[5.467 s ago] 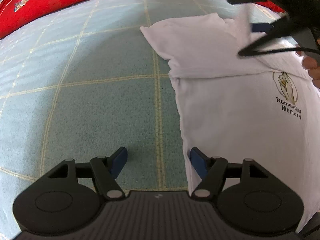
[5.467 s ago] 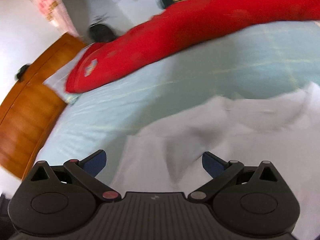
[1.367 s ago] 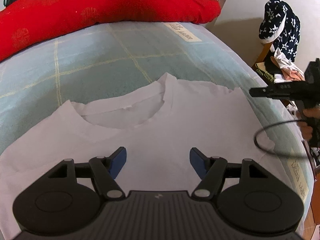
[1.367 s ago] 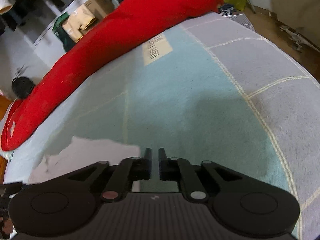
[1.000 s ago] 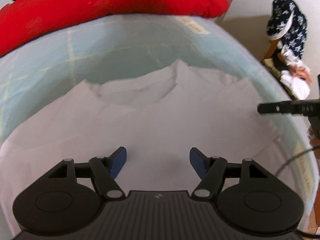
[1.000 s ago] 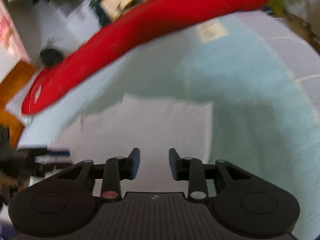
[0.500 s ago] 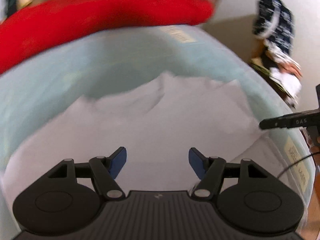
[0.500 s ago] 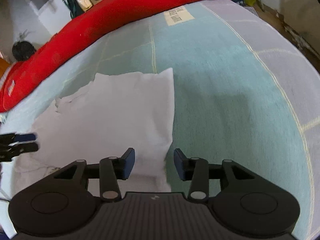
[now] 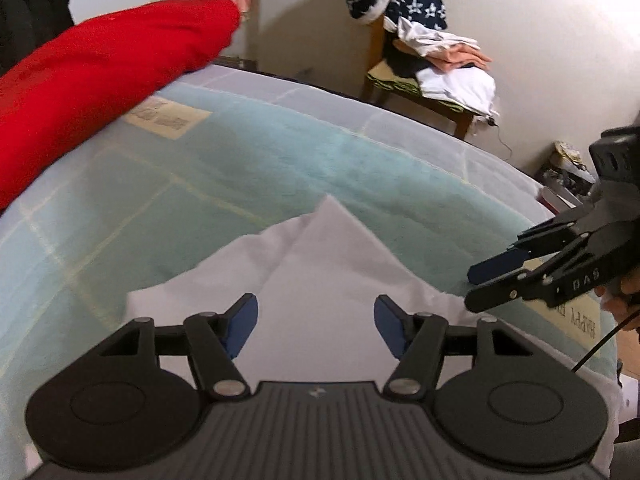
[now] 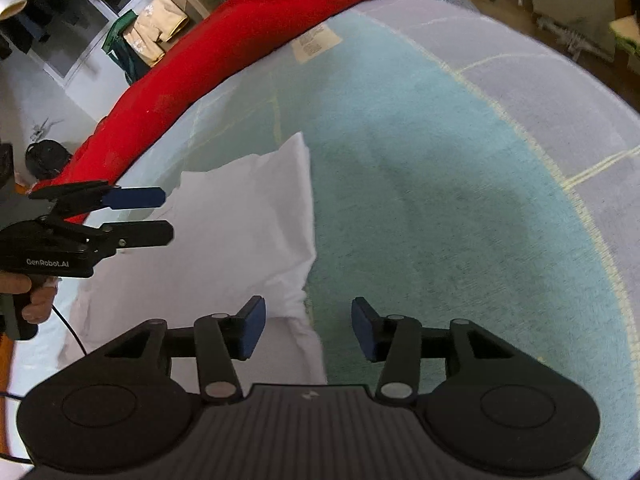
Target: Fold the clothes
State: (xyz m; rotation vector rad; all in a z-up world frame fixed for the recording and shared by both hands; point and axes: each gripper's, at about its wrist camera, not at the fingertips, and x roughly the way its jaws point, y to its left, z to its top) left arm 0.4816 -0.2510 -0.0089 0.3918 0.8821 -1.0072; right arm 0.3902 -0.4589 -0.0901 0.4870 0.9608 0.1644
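Observation:
A white shirt [image 9: 320, 272] lies folded on the teal checked bed cover [image 9: 280, 168], one corner pointing away from me. My left gripper [image 9: 316, 326] hovers over it, open, with nothing between its blue pads. In the right wrist view the shirt [image 10: 224, 240] fills the left half. Its right edge runs down between the jaws of my right gripper [image 10: 308, 332]. Those jaws are opening and the pads do not press the cloth. Each gripper shows in the other's view: the right gripper [image 9: 484, 284] beside the shirt's right corner, the left gripper [image 10: 160, 216] above its left part.
A long red bolster [image 9: 100, 68] lies along the far side of the bed [image 10: 460, 200]. A wooden chair [image 9: 436, 100] heaped with clothes stands past the bed's far corner, against the wall. Cardboard boxes [image 10: 160, 32] sit behind the bolster. A hand [image 10: 36, 300] grips the left gripper's handle.
The right gripper went from shut to half open and swung left over the shirt's right edge. The left gripper rolled and moved, so its view now faces the shirt's far corner and the chair.

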